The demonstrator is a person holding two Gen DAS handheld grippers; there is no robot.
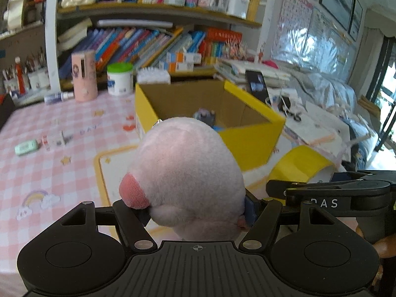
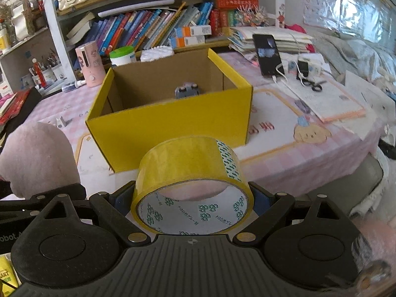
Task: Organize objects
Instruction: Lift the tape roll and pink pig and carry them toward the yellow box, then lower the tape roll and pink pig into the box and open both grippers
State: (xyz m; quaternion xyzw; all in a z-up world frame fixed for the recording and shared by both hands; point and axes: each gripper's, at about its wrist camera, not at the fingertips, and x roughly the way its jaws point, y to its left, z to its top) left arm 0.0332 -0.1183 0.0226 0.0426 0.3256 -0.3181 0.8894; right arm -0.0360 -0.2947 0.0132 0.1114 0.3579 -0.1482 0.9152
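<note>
My left gripper is shut on a pink plush toy, which fills the middle of the left wrist view and shows again as the same pink plush toy at the left edge of the right wrist view. My right gripper is shut on a roll of yellow tape, held across its width. An open yellow cardboard box stands on the pink checked tablecloth just beyond both grippers; the same box lies ahead and to the right of the plush. A small grey-blue object sits inside it.
Behind the box stand a pink cylinder, a green-lidded tub and a shelf of books. A phone, cables, scissors and papers lie at the right. A mint eraser lies at the left.
</note>
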